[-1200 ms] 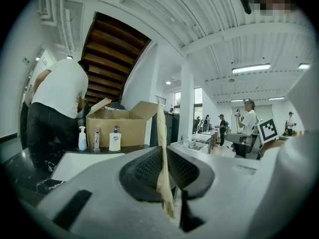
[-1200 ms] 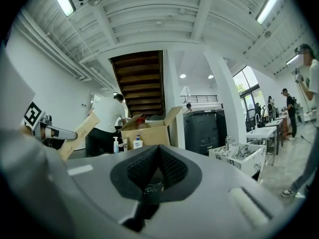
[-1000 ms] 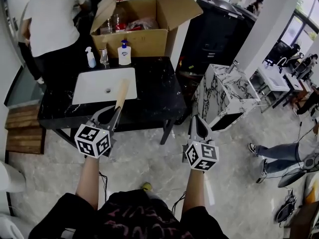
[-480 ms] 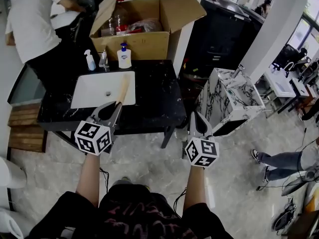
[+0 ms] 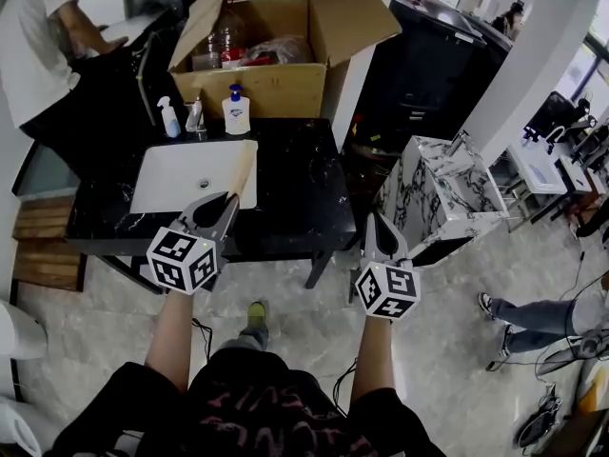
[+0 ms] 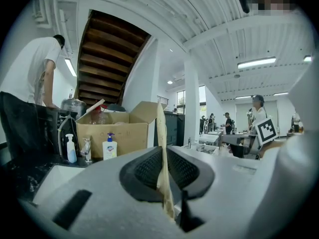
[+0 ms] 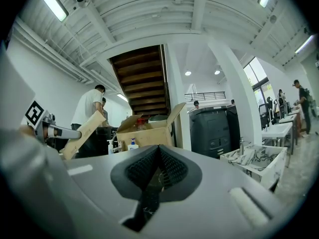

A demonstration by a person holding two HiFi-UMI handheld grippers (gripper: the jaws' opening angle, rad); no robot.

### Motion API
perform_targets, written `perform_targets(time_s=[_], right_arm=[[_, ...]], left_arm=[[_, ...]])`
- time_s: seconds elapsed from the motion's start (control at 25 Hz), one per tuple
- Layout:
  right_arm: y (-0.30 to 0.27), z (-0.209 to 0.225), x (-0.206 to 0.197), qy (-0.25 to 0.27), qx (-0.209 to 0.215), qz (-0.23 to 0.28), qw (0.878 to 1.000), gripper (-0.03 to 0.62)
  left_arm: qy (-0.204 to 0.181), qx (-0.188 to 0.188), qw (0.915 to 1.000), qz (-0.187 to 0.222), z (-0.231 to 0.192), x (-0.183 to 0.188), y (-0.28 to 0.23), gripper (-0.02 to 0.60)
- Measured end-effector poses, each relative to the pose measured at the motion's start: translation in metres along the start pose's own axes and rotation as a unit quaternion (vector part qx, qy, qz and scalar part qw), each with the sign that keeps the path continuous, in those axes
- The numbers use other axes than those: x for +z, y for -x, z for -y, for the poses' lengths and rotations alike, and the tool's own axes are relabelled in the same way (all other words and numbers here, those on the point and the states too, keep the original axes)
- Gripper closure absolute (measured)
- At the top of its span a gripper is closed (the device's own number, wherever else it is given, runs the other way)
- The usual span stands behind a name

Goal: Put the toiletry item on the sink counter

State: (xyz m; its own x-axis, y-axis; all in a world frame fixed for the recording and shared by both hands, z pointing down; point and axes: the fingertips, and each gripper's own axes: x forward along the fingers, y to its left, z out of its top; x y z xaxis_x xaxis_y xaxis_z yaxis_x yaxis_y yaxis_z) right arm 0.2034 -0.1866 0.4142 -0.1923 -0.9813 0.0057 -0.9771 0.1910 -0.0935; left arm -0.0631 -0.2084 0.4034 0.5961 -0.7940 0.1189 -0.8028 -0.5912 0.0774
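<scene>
The toiletry item (image 5: 240, 171) is a long flat tan packet. My left gripper (image 5: 225, 204) is shut on its lower end, and it sticks out over the white basin (image 5: 176, 181) of the black sink counter (image 5: 297, 187). In the left gripper view the tan packet (image 6: 161, 133) stands edge-on between the closed jaws of the left gripper (image 6: 165, 159). My right gripper (image 5: 374, 221) is shut and empty, in front of the counter's right corner. From the right gripper (image 7: 158, 149) view the packet (image 7: 82, 133) shows at the left.
A soap pump bottle (image 5: 236, 110), a small spray bottle (image 5: 168, 117) and a faucet (image 5: 196, 114) stand behind the basin. An open cardboard box (image 5: 276, 60) sits at the back. A person in white (image 5: 38, 46) stands far left. A marble-patterned sink unit (image 5: 438, 187) is right.
The counter has drawn a little closer and shifted as I step forward. The person in white has moved left. Both grippers keep their hold and state.
</scene>
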Motion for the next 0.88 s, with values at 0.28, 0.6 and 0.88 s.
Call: perform_targets(time_s=[0.28, 0.6, 0.88], right_arm=[[-0.034, 0.01, -0.004, 0.004, -0.007, -0.003, 1.0, 0.582], [-0.087, 0.018, -0.008, 0.008, -0.017, -0.015, 1.0, 0.582], [-0.14, 0.017, -0.008, 0.015, -0.02, -0.025, 0.999, 0.582]], left_arm=[[0.005, -0.007, 1.0, -0.001, -0.023, -0.002, -0.036, 0.552], [0.017, -0.013, 0.9998, -0.003, -0.059, -0.003, -0.078, 0.552], [0.032, -0.015, 0.9993, -0.009, -0.1, -0.002, -0.115, 0.552]])
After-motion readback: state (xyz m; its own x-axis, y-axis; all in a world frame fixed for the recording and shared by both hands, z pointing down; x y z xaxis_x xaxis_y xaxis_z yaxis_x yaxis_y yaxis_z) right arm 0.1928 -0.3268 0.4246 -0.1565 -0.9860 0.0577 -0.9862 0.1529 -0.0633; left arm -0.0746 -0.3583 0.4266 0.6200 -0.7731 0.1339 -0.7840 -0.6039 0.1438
